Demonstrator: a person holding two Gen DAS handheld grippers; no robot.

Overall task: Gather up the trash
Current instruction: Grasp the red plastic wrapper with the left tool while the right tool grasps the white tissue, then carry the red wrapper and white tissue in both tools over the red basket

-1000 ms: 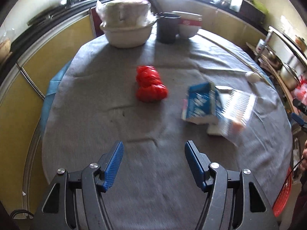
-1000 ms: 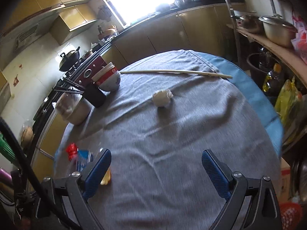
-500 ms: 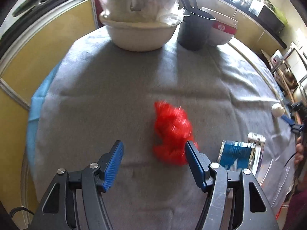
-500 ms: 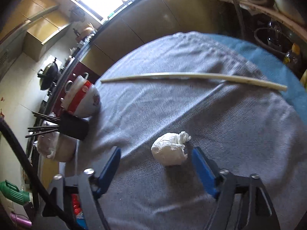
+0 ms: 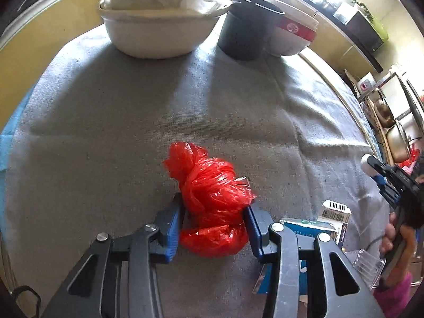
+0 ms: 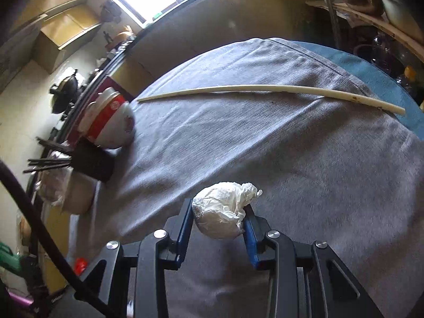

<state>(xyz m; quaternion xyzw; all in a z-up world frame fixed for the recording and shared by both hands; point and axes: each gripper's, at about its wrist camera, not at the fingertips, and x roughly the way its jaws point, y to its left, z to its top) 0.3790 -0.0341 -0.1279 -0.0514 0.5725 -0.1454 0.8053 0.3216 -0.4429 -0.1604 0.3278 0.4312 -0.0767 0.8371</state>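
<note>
Since a second ago: I see both grippers down at the surface (image 5: 106,111); the red bag (image 5: 212,201), then far ahead of my left gripper, now sits between its pads, and the white wad (image 6: 222,214), then mid-cloth, sits between the right ones.
Left gripper (image 5: 212,228): jaws have just been closing; both blue pads touch the red bag's sides, jaws partly apart around it, bag on the grey cloth.
Right gripper (image 6: 217,225): jaws have just been closing; pads press the white wad from both sides, narrow gap filled by it, wad resting on the cloth.
Other trash: blue carton (image 5: 312,228) and clear tray (image 5: 368,265) lie just right of my left gripper.
Far edge: basin (image 5: 156,34), dark cup (image 5: 243,37) with chopsticks, and red-banded bowl (image 5: 291,37) stand in a row.
Stick (image 6: 265,90): long, pale, lying across the cloth well beyond the wad.
</note>
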